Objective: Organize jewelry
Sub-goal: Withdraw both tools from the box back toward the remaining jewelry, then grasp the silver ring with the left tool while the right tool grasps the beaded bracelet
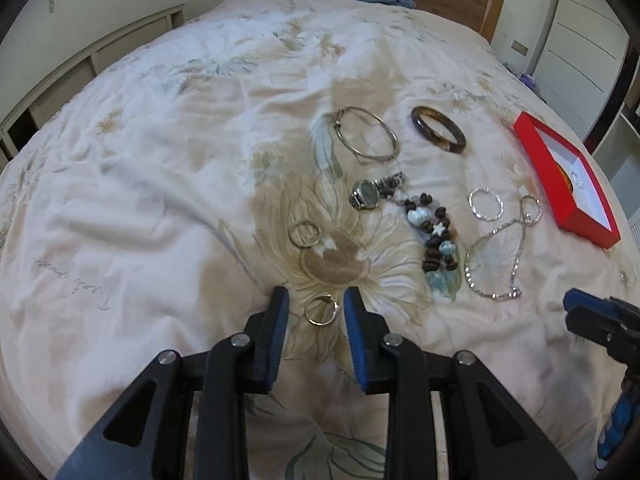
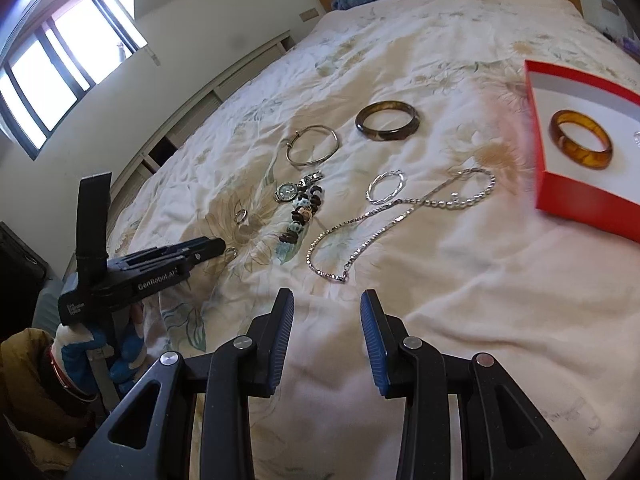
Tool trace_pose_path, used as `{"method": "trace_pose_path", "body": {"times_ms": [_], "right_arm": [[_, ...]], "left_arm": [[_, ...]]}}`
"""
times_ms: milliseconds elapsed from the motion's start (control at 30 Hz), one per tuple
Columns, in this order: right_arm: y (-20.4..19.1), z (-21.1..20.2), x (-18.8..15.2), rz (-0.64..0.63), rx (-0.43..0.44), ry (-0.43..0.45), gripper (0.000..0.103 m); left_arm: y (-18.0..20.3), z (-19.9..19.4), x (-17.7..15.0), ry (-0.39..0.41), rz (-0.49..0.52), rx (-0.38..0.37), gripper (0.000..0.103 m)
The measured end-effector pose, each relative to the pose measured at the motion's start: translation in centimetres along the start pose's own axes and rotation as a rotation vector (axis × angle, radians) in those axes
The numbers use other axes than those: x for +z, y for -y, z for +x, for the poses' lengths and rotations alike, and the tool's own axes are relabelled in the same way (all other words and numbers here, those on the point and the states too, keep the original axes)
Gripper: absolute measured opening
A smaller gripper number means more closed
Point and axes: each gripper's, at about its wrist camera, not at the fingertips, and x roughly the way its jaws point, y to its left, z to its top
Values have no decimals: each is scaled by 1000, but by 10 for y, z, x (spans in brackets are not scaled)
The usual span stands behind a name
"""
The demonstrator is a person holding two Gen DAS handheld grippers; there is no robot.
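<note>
While both jaws stand apart and empty, the left hand-held gripper [image 1: 316,300] straddles a small ring [image 1: 321,310] lying flat on the bed [image 1: 140,160]; the right hand-held gripper [image 2: 327,312] stays farther off.

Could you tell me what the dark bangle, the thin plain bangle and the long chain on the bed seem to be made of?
Dark bangle: probably polished stone, glass or resin; thick, glossy, mottled brown.
Thin plain bangle: likely silver-toned metal; slim wire hoop with bright glints.
Long chain: apparently silver-toned metal; small shiny links that sparkle.
</note>
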Motion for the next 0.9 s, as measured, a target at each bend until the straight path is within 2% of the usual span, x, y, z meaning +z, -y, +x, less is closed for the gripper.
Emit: {"method": "trace_pose_path", "body": {"times_ms": [500, 700, 800, 833, 900], "right_arm": [[-14, 32, 14, -10, 55, -21, 36], [-21, 48, 32, -16, 68, -16, 36], [-24, 59, 43, -18, 78, -14, 36], [-24, 64, 46, -15, 82, -14, 36], [-24, 72, 51, -11, 80, -19, 36]], "left_arm": [[-6, 22, -2, -35, 17, -56, 27], [-7, 27, -4, -43, 24, -65, 27], [-10, 28, -5, -43, 17, -83, 25], [-11, 29, -5, -42, 15, -84, 21], [-14, 29, -5, -41, 5, -95, 19]]}}
